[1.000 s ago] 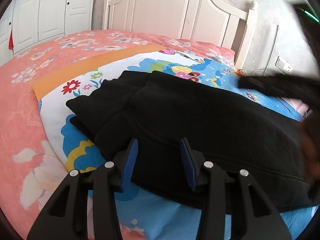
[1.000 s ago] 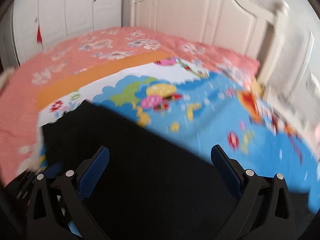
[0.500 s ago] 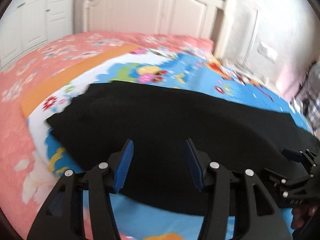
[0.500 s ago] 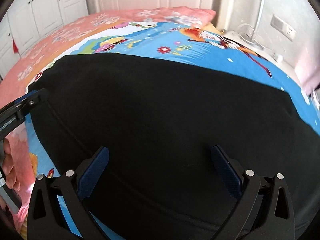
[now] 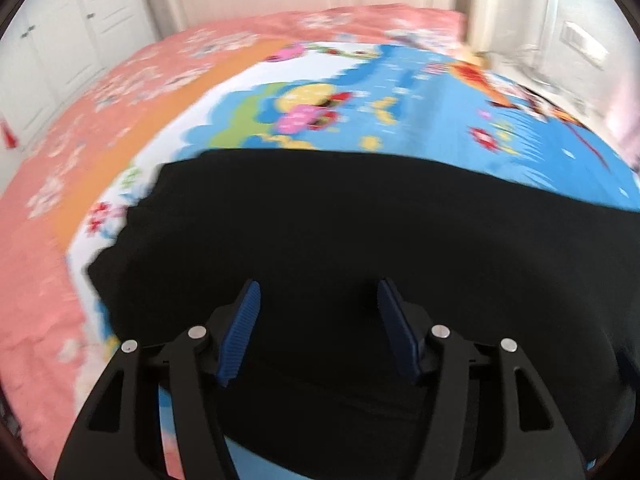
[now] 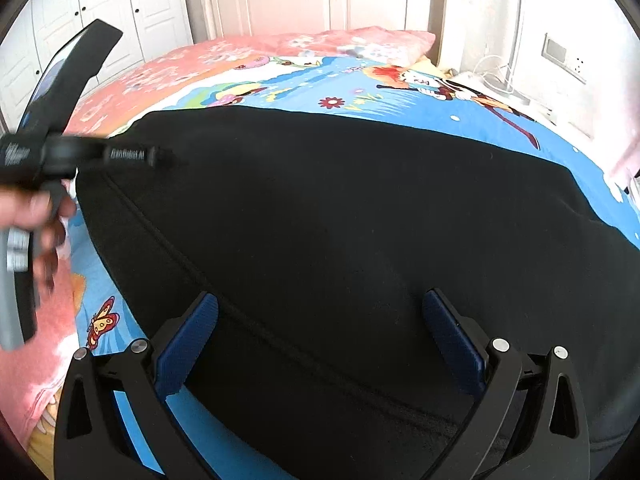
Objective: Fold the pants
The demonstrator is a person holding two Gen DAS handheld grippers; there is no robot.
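Note:
Black pants [image 5: 340, 232] lie spread across a cartoon-print sheet on the bed; they also fill the middle of the right wrist view [image 6: 340, 220], with a seam running diagonally. My left gripper [image 5: 318, 308] is open and empty, just above the pants' near edge. It also shows at the left of the right wrist view [image 6: 132, 156], held by a hand over the pants' left end. My right gripper [image 6: 320, 320] is wide open and empty above the pants' near part.
The blue cartoon sheet [image 6: 440, 100] lies over a pink floral bedspread [image 5: 80, 128]. A white headboard [image 6: 280, 0] and wardrobe doors [image 6: 100, 4] stand behind. A wall socket with cables [image 6: 560, 56] is at the right.
Both grippers have swung around over the pants. The left gripper's jaws have opened a little wider. The left gripper has moved further into the right wrist view.

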